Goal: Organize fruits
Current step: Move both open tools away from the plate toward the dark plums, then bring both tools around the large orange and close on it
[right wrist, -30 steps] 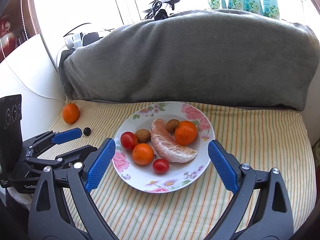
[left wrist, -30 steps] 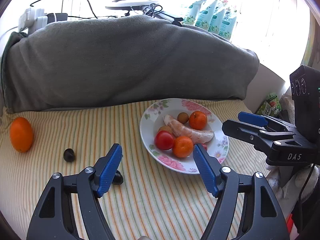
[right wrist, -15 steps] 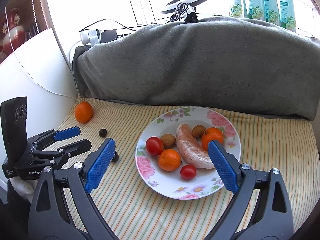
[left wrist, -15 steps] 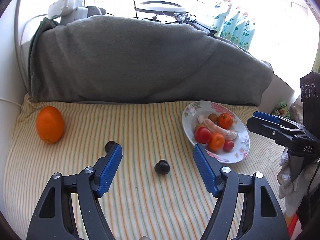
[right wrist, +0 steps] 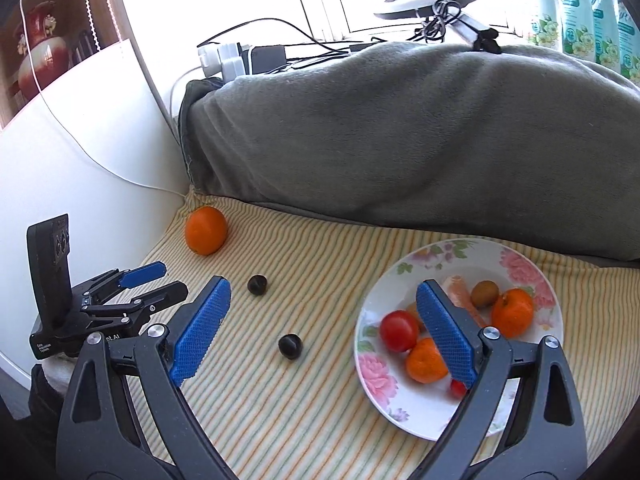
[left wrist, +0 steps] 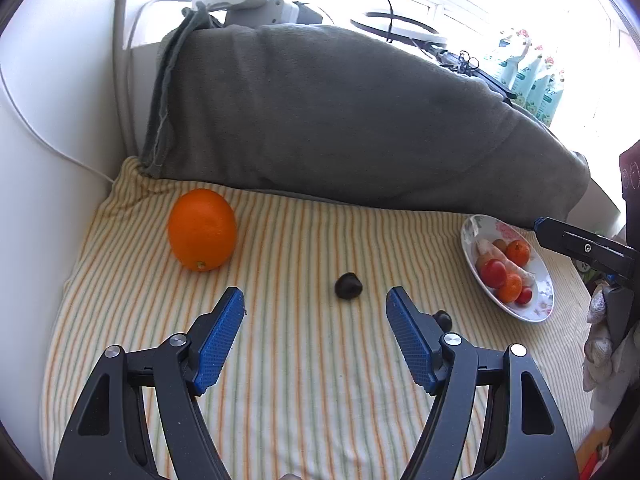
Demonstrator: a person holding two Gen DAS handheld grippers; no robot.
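Observation:
A large orange (left wrist: 202, 230) lies on the striped cloth at the far left; it also shows in the right wrist view (right wrist: 205, 230). Two small dark fruits lie loose on the cloth: one (left wrist: 348, 286) just ahead of my left gripper (left wrist: 316, 300), the other (left wrist: 443, 319) partly hidden behind its right finger. In the right wrist view they are the far one (right wrist: 257, 284) and the near one (right wrist: 290, 346). A floral plate (right wrist: 532, 264) holds tomatoes, mandarins, small brown fruits and a peeled segment. My right gripper (right wrist: 322, 292) is open and empty above the cloth. My left gripper is open and empty.
A big grey blanket-covered mound (left wrist: 340, 128) bounds the back of the cloth. A white wall (left wrist: 44, 184) with a cable bounds the left. Power strips and cables (right wrist: 240, 58) sit behind the mound. The plate also shows in the left wrist view (left wrist: 540, 304).
Both grippers have swung left. The left one now faces the orange and the dark fruits, with the plate at its far right. Both stay open.

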